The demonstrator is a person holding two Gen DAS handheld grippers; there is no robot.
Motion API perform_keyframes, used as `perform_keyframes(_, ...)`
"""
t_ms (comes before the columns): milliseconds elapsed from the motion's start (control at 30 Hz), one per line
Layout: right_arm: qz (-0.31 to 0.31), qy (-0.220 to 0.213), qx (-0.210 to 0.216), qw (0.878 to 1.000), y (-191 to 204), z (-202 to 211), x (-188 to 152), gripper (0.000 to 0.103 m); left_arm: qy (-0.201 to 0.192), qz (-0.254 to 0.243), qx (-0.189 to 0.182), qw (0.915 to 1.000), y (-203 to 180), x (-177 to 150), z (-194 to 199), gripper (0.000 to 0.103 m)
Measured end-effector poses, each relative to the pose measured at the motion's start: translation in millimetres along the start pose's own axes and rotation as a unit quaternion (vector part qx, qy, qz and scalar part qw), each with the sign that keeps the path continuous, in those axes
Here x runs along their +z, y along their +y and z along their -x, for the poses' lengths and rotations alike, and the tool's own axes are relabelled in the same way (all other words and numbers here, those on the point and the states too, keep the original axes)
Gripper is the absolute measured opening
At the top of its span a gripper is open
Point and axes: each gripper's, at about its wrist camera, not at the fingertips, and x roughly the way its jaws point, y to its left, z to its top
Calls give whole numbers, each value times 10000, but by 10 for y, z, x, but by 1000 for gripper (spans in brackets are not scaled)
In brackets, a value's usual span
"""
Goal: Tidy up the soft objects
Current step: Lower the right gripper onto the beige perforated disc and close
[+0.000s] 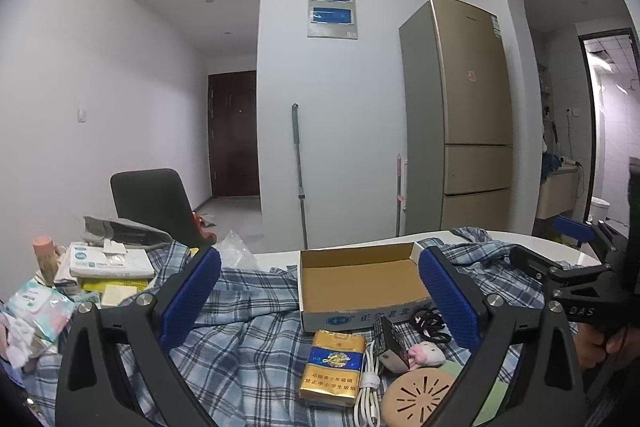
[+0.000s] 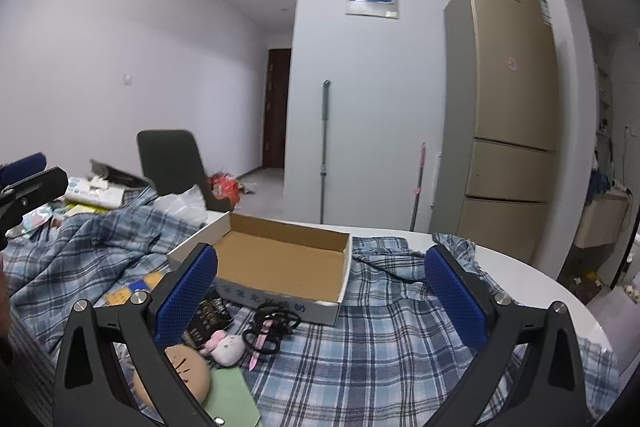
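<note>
An open cardboard box [image 1: 360, 279] [image 2: 280, 267] sits empty on a blue plaid cloth [image 1: 248, 315] [image 2: 380, 339]. In front of it lie a small pink plush toy [image 1: 426, 353] [image 2: 226, 343], a round tan pad [image 1: 418, 393] [image 2: 192, 367], black hair ties [image 1: 430, 323] [image 2: 276, 319], a gold cigarette pack [image 1: 334, 367], a white cable [image 1: 370, 383] and a dark small box [image 1: 390, 345] [image 2: 210, 311]. My left gripper [image 1: 320, 303] is open above these items. My right gripper [image 2: 320, 291] is open over the cloth, right of the toy.
The cloth covers a white round table [image 2: 532, 275]. Tissue packs and wipes [image 1: 108, 259] pile at the left. A black chair [image 1: 156, 203], a mop [image 1: 300, 163] and a gold fridge [image 1: 468, 115] stand behind. The right gripper shows at the left wrist view's right edge [image 1: 576, 267].
</note>
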Motion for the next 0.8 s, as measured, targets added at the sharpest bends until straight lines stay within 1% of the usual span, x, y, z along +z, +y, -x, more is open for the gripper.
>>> perform_keyframes(33,39,49,75,10000,23,19,21,103,27,-51,-3,10000,4,10,24,100)
perform_keyframes(133,248,276,94,9993,127,56,74,103,157,-118,11,9998,45,15,112,100)
perform_keyframes(233,359,717,323,9963,240,30,87,103,382,-32,-99,9992,110,9,186,99)
perform_keyframes(367,469,1305,594,9886,395,-27,10,103,630,-32,-58,9980,183,-47,292,99)
perform_keyframes(433,562,1648,706,9822,483,-76,-64,103,877,-63,-74,9961,208,-121,302,99)
perform_keyframes(500,625,2092,944,9713,575,-159,-152,103,1100,-57,-89,9939,238,-243,287,99)
perform_keyframes(533,626,2253,1013,9670,607,-197,-200,103,1170,25,-139,9930,278,-318,279,99)
perform_keyframes(633,804,2542,1113,9574,725,-287,-341,103,1460,209,-167,9889,359,-476,176,99)
perform_keyframes(800,1150,2928,1218,9414,929,-472,-539,103,1646,555,-268,9844,478,-567,102,99)
